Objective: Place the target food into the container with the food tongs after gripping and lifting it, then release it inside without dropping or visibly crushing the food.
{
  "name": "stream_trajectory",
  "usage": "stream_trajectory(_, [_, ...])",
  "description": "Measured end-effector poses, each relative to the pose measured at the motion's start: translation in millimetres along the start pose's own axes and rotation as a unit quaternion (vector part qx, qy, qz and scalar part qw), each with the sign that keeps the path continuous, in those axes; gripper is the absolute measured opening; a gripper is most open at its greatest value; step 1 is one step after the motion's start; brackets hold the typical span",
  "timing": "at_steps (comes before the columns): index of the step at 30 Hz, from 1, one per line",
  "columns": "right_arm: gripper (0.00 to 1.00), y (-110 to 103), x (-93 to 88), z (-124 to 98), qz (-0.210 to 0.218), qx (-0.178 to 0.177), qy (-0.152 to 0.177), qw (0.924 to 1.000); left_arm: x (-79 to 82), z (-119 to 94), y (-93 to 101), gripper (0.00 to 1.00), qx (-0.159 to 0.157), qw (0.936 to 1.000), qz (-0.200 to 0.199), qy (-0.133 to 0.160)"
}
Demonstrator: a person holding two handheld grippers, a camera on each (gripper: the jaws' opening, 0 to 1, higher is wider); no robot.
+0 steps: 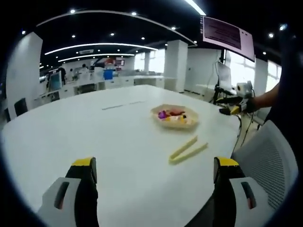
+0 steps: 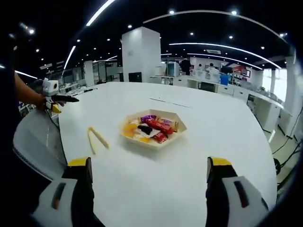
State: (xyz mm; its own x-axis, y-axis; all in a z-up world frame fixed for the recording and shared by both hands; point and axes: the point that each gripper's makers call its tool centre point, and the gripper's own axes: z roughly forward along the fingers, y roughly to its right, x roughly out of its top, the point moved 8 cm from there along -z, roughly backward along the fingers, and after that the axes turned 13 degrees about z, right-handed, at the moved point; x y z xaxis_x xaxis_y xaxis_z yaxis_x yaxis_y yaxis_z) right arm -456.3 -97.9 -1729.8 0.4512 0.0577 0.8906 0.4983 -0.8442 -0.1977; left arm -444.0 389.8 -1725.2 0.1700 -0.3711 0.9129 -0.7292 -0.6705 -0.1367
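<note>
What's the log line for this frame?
left claw: open, empty | right claw: open, empty | tongs: on table, untouched | food: in tray

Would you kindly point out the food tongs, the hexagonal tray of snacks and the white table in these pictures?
food tongs (image 2: 96, 138): right gripper view, on the middle of the yellow arms.
hexagonal tray (image 2: 150, 144): right gripper view, on its near rim.
white table (image 1: 94, 137): left gripper view, on a bare part of its top.

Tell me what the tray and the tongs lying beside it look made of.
Tray: pale tan, matte, six-sided, probably bamboo, wood or pressed paper; the pictures leave it open. Tongs: pale yellow, smooth and even in colour, likely plastic.
</note>
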Motion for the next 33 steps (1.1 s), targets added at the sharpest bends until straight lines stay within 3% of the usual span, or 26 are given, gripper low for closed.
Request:
stream_trajectory(9, [1.00, 3, 0.7, -3, 0.018, -0.010, 0.014, 0.9997, 2.5, 7, 14.3, 0.99, -0.013, 0.9999, -0.004, 0.006])
stream_trajectory(33, [1.00, 0, 3.4, -2, 0.014, -0.010, 0.011, 0.9998, 1.4, 7, 14.1, 0.99, -0.016, 0.9997, -0.015, 0.013])
